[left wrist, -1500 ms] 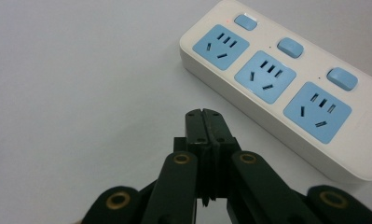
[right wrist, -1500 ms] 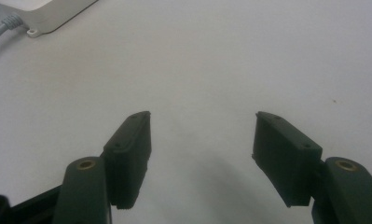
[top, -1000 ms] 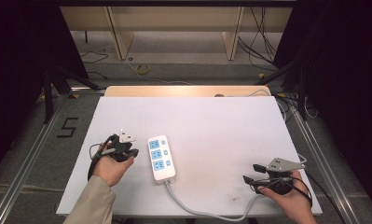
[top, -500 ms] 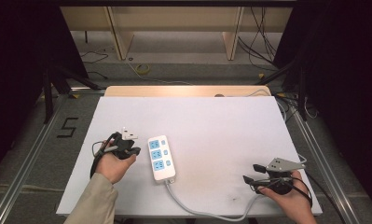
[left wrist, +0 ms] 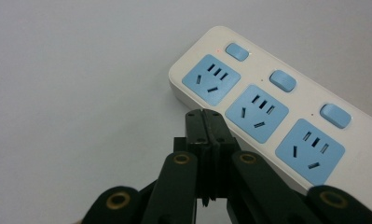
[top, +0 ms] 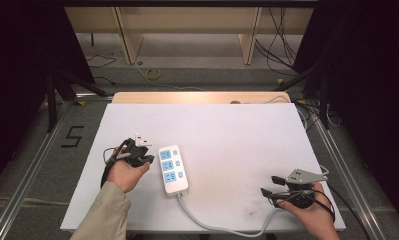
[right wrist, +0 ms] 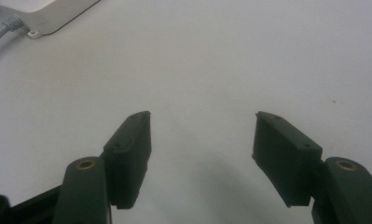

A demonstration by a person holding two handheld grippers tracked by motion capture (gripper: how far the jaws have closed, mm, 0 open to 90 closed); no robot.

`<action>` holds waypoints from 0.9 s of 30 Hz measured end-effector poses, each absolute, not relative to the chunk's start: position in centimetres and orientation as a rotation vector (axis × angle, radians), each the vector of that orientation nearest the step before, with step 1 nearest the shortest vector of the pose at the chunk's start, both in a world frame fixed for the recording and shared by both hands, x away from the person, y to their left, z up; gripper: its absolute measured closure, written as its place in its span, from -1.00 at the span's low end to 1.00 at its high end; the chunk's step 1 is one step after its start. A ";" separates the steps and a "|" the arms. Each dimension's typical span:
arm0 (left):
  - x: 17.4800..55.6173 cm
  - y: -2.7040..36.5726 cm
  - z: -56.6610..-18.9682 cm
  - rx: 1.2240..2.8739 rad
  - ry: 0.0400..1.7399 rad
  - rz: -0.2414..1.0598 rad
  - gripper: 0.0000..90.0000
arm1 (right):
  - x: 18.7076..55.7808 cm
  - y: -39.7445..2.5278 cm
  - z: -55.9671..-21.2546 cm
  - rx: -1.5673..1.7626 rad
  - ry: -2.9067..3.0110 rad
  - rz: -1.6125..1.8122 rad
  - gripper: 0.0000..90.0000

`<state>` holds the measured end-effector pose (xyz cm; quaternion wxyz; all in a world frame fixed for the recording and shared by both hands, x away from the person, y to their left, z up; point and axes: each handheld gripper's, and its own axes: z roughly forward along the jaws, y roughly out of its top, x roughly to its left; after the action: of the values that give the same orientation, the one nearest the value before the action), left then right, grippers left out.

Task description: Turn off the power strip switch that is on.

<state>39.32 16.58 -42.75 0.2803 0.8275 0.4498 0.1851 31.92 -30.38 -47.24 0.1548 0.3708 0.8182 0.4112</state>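
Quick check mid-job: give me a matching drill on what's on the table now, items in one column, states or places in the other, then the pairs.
Items:
1. left gripper
2. right gripper
3. power strip
4. power strip's cable

States or places:
A. jaws wide apart over bare table
B. white, three blue sockets
C. jaws closed together beside the strip
D. runs along the near table edge

Pairs: 1-C, 2-A, 3-B, 4-D

The power strip [left wrist: 286, 107] is white with blue sockets and blue switches; jaws black.
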 end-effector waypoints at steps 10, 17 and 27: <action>39.9 15.9 -42.7 2.223 1.199 0.486 1.00 | 31.9 -30.4 -47.2 1.062 2.344 1.179 -0.16; 40.3 15.5 -42.6 2.232 1.189 0.481 1.00 | 31.9 -30.3 -47.2 1.059 2.345 1.175 -0.16; 40.8 14.9 -42.7 2.264 1.174 0.494 1.00 | 31.9 -30.3 -47.2 1.058 2.345 1.177 -0.16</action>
<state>40.76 14.92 -42.69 0.2686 0.8394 0.4355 0.1831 31.90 -30.30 -47.23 0.1555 0.3696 0.8187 0.4110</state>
